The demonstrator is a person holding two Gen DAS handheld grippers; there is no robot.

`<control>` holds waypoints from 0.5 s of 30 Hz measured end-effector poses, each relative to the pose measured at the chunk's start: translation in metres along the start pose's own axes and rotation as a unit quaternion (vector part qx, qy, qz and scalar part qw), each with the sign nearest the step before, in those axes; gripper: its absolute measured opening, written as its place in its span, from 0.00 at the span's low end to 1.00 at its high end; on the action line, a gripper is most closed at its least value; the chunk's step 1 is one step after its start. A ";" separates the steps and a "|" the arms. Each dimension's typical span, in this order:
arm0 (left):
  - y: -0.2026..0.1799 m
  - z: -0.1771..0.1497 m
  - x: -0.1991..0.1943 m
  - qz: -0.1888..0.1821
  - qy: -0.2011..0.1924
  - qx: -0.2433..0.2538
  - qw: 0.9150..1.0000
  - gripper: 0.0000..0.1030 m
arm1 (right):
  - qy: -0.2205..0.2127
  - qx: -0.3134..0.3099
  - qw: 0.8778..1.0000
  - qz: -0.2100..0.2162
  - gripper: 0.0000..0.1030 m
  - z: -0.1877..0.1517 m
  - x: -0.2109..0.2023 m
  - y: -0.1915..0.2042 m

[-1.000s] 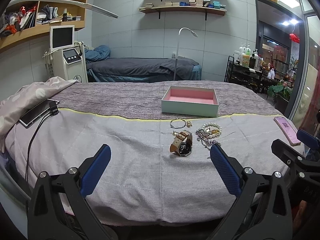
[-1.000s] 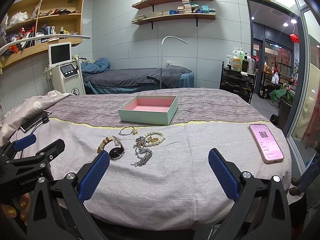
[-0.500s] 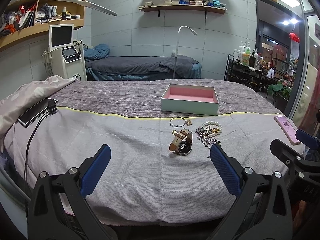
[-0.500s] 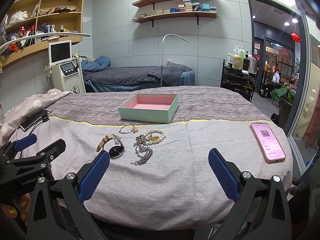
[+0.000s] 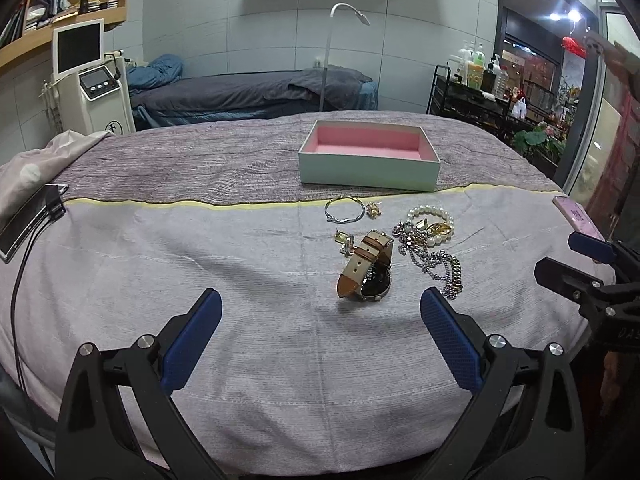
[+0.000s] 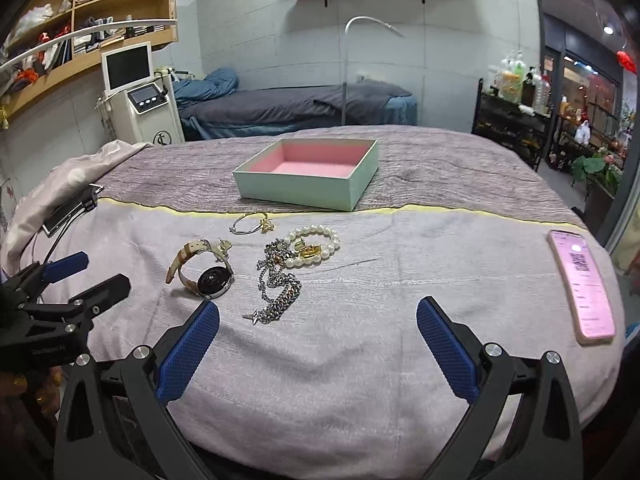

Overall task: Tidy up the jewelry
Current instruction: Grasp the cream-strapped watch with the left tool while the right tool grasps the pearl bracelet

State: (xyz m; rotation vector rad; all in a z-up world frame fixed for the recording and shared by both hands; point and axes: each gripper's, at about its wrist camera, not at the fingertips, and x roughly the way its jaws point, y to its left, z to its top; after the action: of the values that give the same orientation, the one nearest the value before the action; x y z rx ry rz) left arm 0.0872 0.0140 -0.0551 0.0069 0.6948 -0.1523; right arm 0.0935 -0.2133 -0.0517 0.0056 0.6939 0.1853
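left wrist view: left claw [image 5: 318,306] spread wide, nothing between the blue pads [image 5: 191,344], hovering over the near part of the bed [image 5: 160,264]. jewelry sits just beyond the pads: watch [image 5: 366,266] with tan strap nearest, steel chain [image 5: 438,264] just right of it, pearl bracelet [image 5: 430,220] behind the chain with a gold piece [image 5: 440,229] touching it, thin silver bangle [image 5: 345,211] and a small gold earring [image 5: 373,209] further back, another small gold item [image 5: 344,238] just left of the watch strap. open box [image 5: 368,160] with pink lining stands past the yellow seam, nothing inside. this view alone shows the right claw [image 5: 576,258] from the side at the right edge, and only the tip of the pink phone [image 5: 576,216].

right wrist view: right claw [image 6: 318,312] also released, pads [image 6: 448,352] wide apart, empty. here the chain [image 6: 278,284] lies between the pad line and the pearls [image 6: 316,242]; watch [image 6: 204,268] is off to the left, dial facing the camera. box [image 6: 308,174] seen corner-on. whole phone [image 6: 584,284] visible at right, screen up. left claw [image 6: 86,270] shows at the left edge, jaws apart. a tablet with a cable [image 6: 70,208] lies at the bed's left edge.
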 end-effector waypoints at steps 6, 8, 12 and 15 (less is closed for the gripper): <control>-0.004 0.013 0.041 -0.016 0.031 0.031 0.999 0.80 | 0.026 -0.016 1.000 -0.008 0.88 0.024 0.038 -0.008; -0.003 0.017 0.054 -0.030 0.043 0.034 0.998 0.73 | 0.036 -0.019 0.999 0.003 0.82 0.032 0.052 -0.009; -0.008 0.022 0.068 -0.036 0.054 0.052 0.997 0.71 | 0.069 -0.018 0.997 0.015 0.71 0.047 0.083 -0.016; -0.012 0.023 0.079 -0.039 0.063 0.062 0.995 0.65 | 0.091 -0.023 0.995 0.018 0.59 0.057 0.104 -0.017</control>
State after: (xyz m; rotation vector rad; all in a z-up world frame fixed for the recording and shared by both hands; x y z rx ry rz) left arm 0.1597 -0.0098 -0.0875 0.1083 0.8119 -0.2714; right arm 0.2104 -0.2091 -0.0753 -0.0436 0.8717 0.2381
